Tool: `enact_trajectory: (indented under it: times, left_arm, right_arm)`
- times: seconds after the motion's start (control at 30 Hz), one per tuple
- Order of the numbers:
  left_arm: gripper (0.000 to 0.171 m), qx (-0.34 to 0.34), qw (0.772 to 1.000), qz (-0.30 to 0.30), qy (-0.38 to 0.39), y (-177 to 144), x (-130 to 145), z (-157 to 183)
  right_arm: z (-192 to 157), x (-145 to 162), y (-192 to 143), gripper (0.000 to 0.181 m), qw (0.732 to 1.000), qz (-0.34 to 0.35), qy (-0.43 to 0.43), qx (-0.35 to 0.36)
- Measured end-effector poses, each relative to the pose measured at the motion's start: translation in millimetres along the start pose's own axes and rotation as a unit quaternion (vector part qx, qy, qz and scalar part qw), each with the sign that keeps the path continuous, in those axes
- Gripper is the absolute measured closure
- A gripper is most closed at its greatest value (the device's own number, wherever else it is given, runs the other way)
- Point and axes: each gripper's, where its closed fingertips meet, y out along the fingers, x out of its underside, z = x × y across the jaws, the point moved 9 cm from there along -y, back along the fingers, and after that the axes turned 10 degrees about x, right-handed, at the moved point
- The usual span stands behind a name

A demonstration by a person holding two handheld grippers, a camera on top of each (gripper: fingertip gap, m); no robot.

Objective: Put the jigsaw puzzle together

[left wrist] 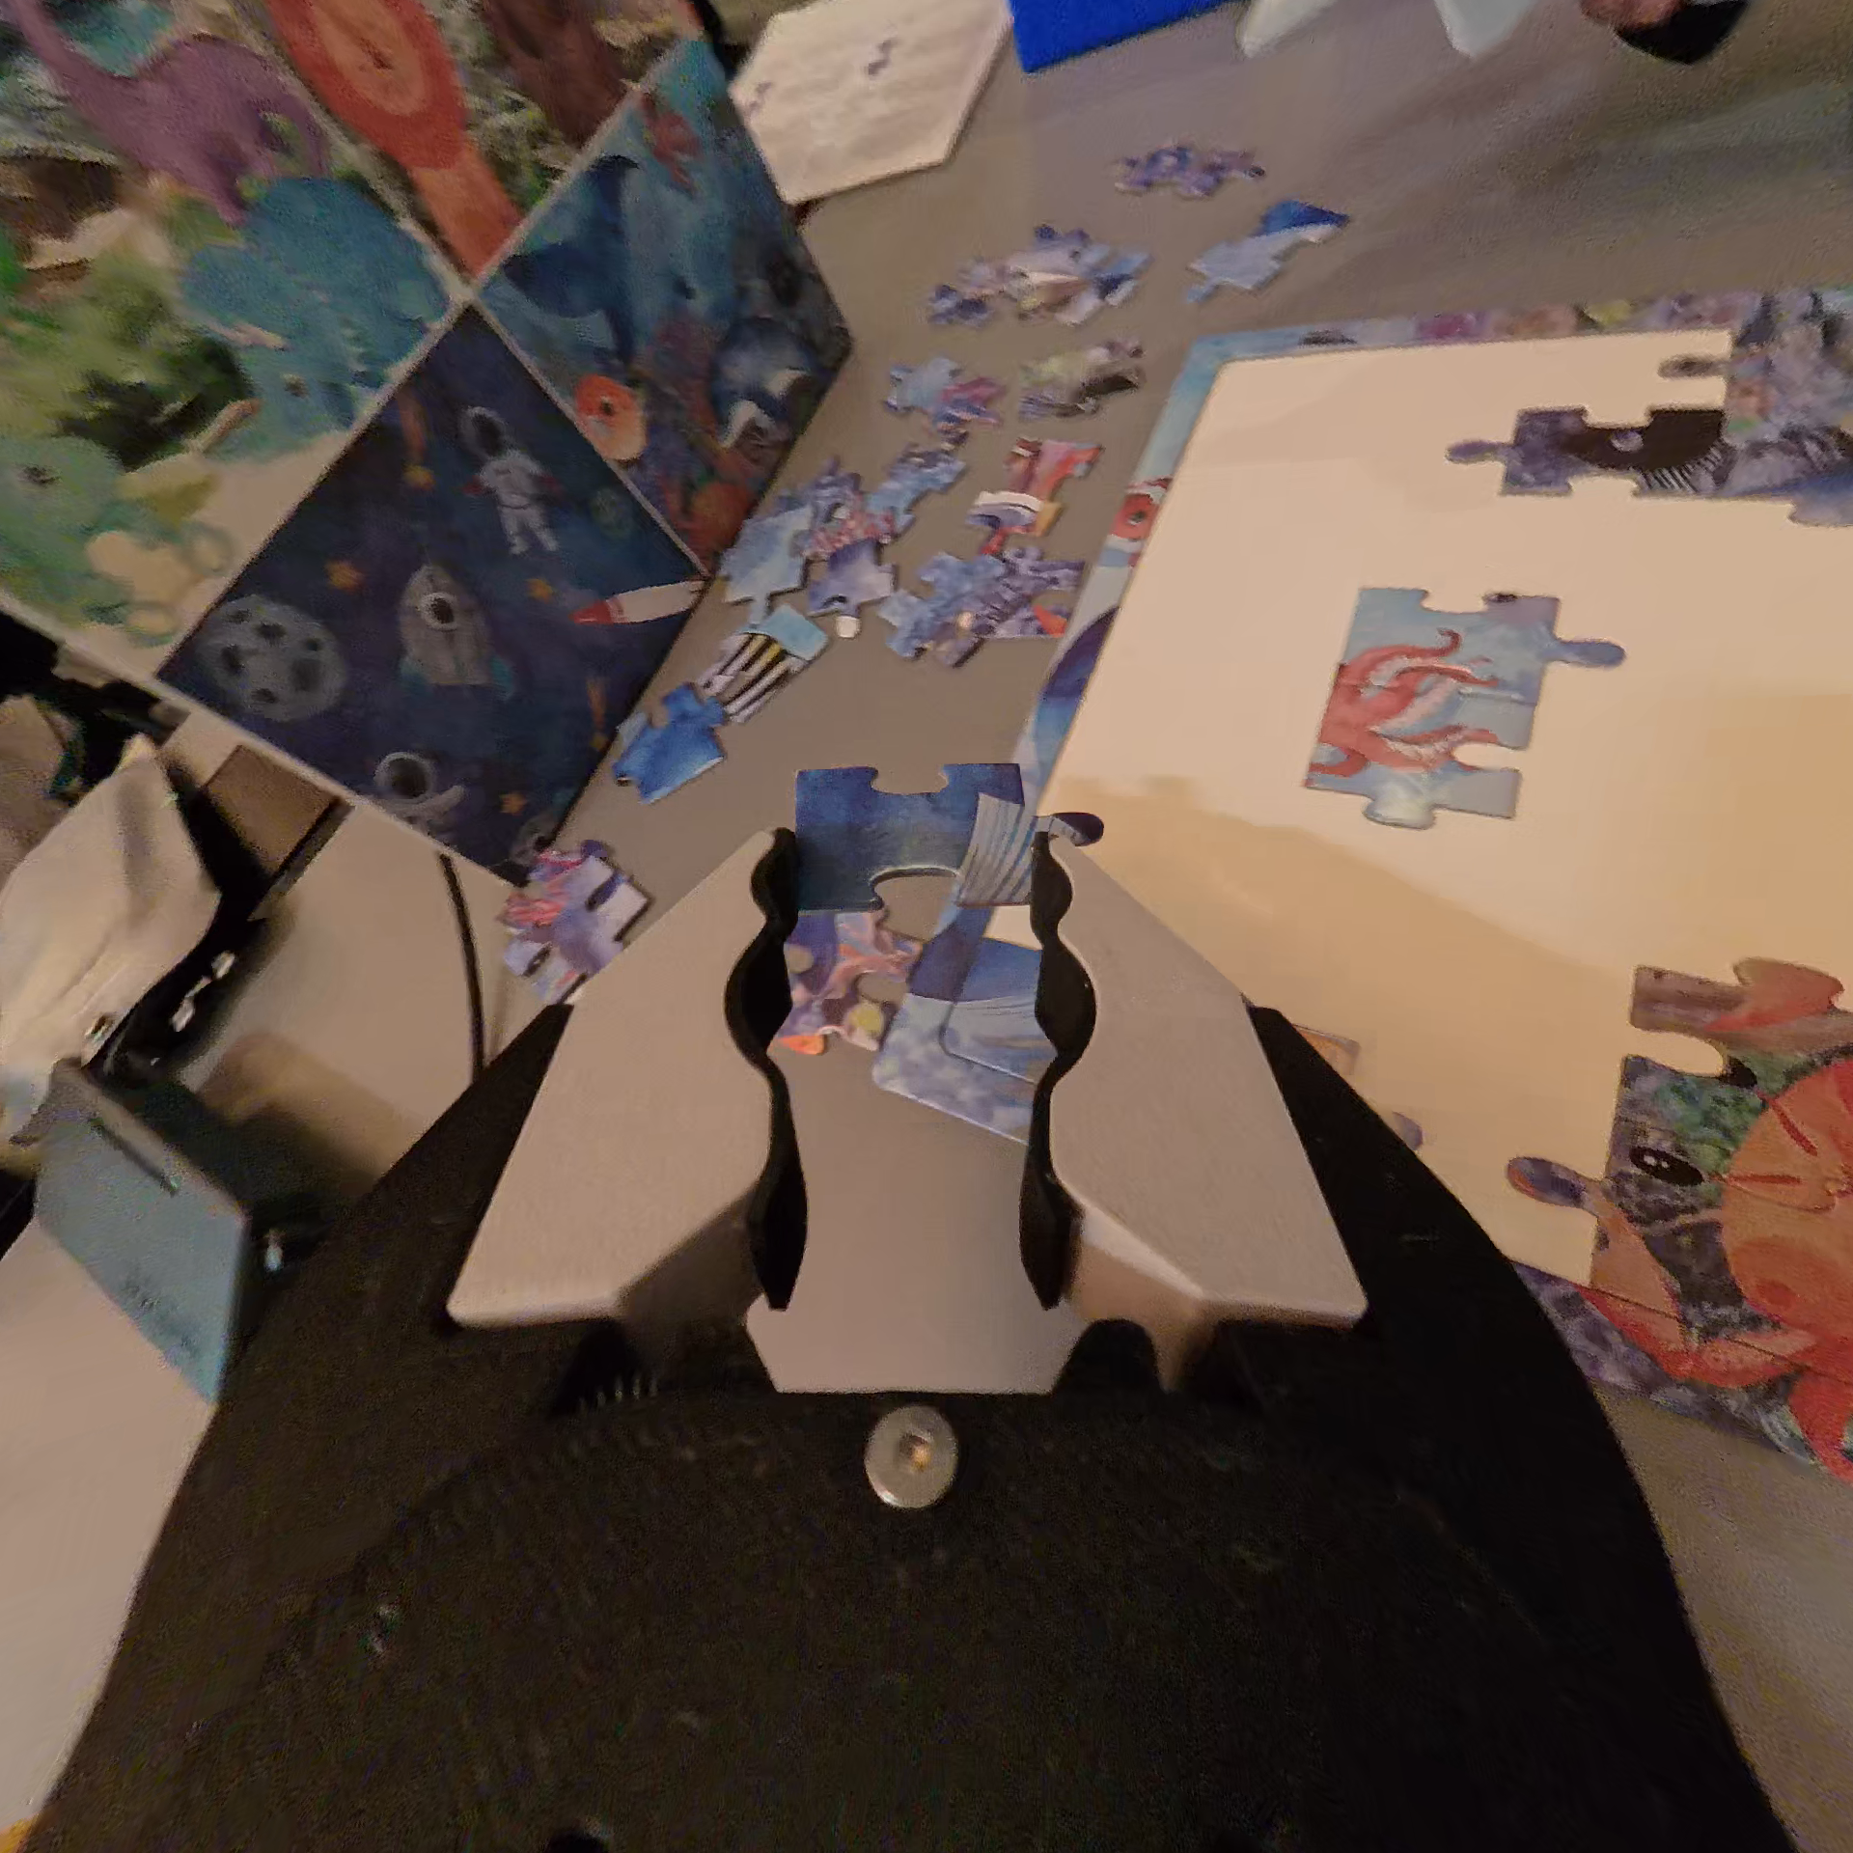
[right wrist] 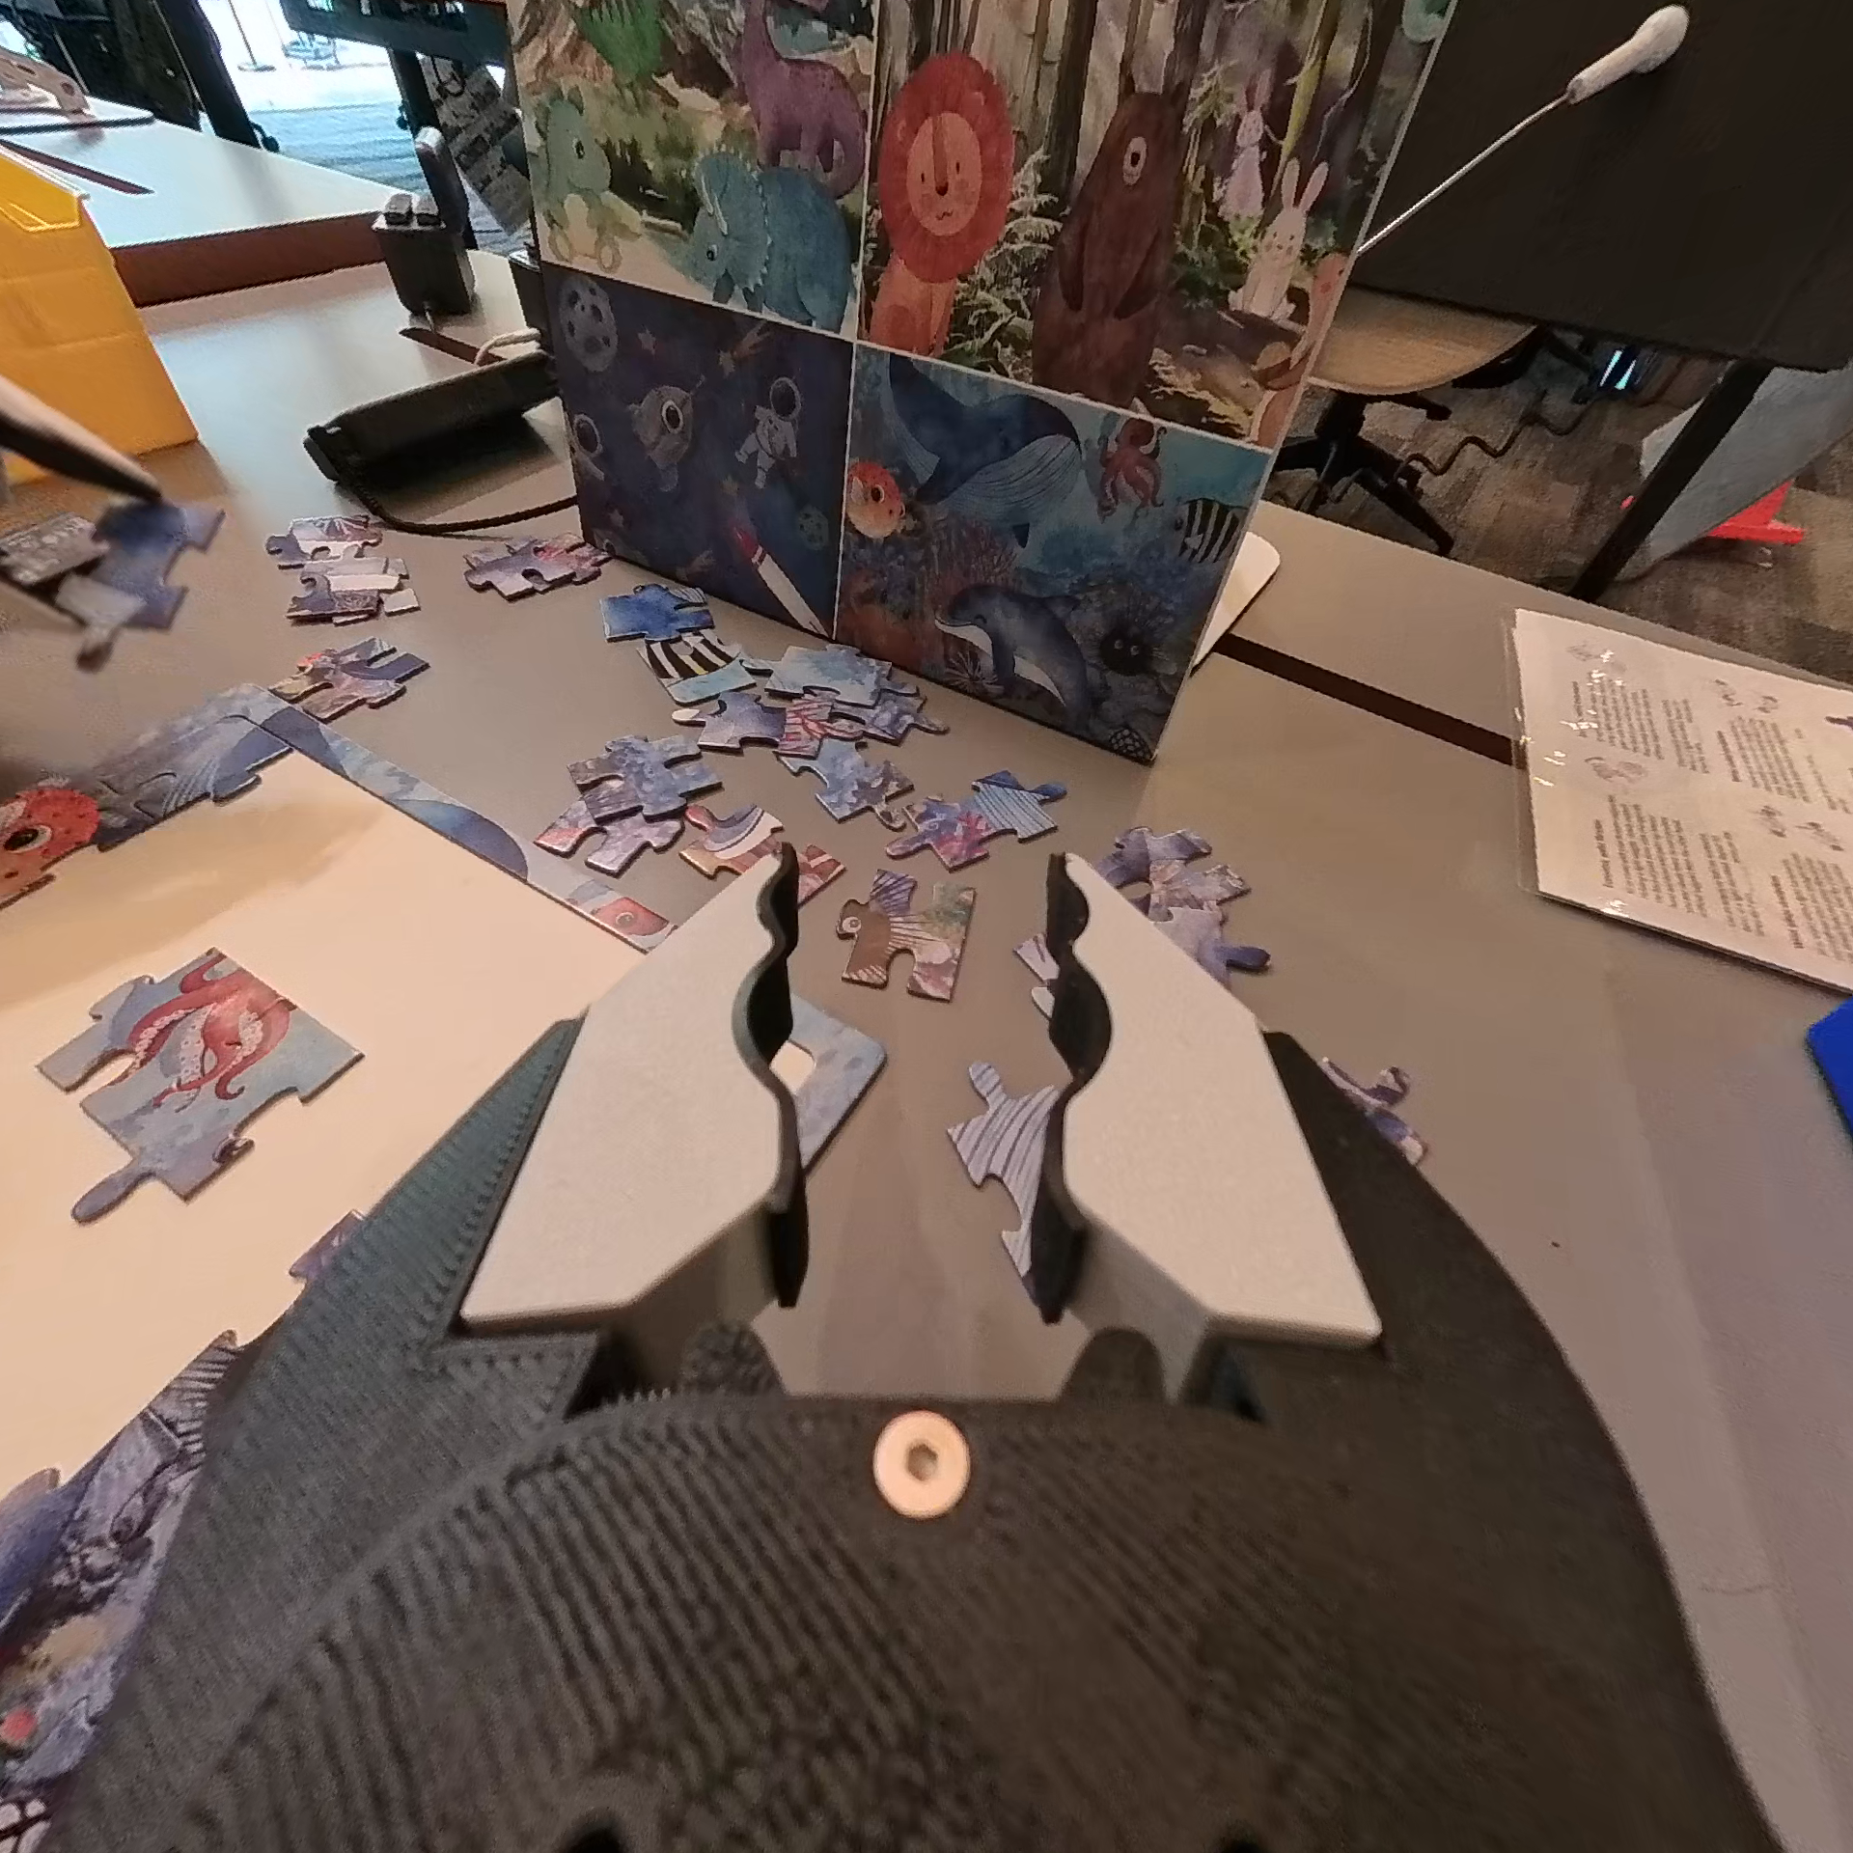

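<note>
My left gripper (left wrist: 912, 852) is shut on a dark blue puzzle piece (left wrist: 882, 837) and holds it above the near corner of the white puzzle tray (left wrist: 1253, 852). A red octopus section (left wrist: 1434, 702) lies loose inside the tray, and joined border pieces (left wrist: 1745, 1183) sit at its right edge. My right gripper (right wrist: 917, 882) is open and empty above the table, over a small fish piece (right wrist: 907, 933). Several loose pieces (right wrist: 702, 742) are scattered in front of the puzzle box (right wrist: 902, 401). The left gripper with its piece (right wrist: 130, 572) shows at far left in the right wrist view.
The picture-covered puzzle box (left wrist: 401, 401) stands upright behind the loose pieces. A printed sheet (right wrist: 1705, 782) lies at the right on the grey table (right wrist: 1404, 1003). A yellow bin (right wrist: 70, 321) and black devices with cables (right wrist: 431, 421) sit at the back left. The gap from one gripper's tips to the other's is roughly 25 cm.
</note>
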Motion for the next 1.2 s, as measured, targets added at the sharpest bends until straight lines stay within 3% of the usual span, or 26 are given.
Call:
enact_trajectory:
  times: [0.27,0.67,1.2]
  left_arm:
    - [0.127,-0.015,0.996,0.064,-0.061,-16,0,-16]
    - [0.127,0.101,0.993,-0.024,-0.057,29,14,10]
    - [0.127,0.105,0.99,-0.071,-0.059,37,24,11]
  right_arm:
    - [-1,-1,0,0.133,1.0,0.001,-0.002,-0.001]
    - [-3,-1,-1,0.133,1.0,0.002,-0.004,-0.003]
    - [-3,-1,-1,0.133,1.0,0.002,-0.005,-0.004]
